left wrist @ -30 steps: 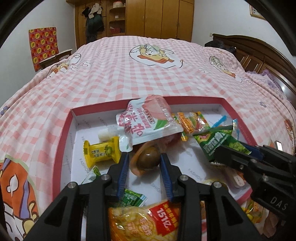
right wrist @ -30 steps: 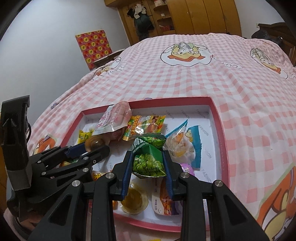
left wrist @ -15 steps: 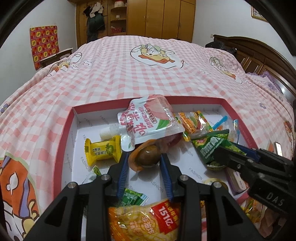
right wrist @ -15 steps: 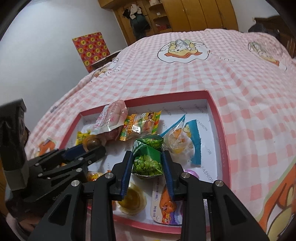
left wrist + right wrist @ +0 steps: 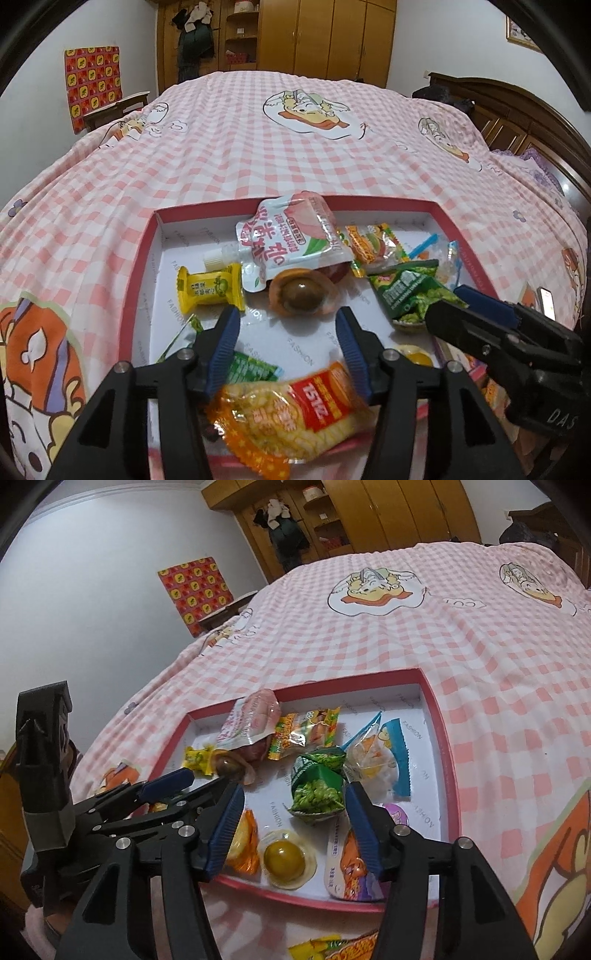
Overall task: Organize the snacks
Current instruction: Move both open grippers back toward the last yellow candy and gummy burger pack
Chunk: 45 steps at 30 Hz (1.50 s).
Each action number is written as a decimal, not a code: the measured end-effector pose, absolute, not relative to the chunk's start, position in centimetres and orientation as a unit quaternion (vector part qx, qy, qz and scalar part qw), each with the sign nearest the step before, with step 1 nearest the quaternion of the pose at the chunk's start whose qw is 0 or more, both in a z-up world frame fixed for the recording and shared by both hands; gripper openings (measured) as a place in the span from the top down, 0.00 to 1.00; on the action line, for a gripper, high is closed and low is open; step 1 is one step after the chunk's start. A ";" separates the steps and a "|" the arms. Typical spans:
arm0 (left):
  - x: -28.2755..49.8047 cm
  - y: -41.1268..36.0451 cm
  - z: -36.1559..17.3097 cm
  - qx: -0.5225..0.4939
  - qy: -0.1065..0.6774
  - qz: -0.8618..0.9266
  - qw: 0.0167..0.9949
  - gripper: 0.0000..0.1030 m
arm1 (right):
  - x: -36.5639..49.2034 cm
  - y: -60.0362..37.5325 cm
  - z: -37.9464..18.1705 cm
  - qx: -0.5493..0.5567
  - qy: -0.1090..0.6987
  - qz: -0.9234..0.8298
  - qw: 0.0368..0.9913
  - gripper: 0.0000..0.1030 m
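Both the left gripper and right gripper are hovering with jaws spread wide and empty over the red-rimmed white cardboard tray at lower centre, the left before a brown vacuum-packed egg, the right before a green crinkled pea packet.

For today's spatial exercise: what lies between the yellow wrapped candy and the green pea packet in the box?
In the left wrist view, a brown braised egg pack lies between the yellow wrapped candy and the green pea packet.
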State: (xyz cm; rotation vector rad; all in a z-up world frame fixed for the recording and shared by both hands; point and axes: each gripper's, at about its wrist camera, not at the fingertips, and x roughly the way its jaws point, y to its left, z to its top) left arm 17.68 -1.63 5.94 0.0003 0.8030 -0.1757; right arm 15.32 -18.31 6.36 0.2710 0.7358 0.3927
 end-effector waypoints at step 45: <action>9.2 -5.0 7.6 -0.003 0.403 -0.115 0.908 0.41 | 6.9 -24.6 6.1 0.123 0.367 0.129 0.913 0.42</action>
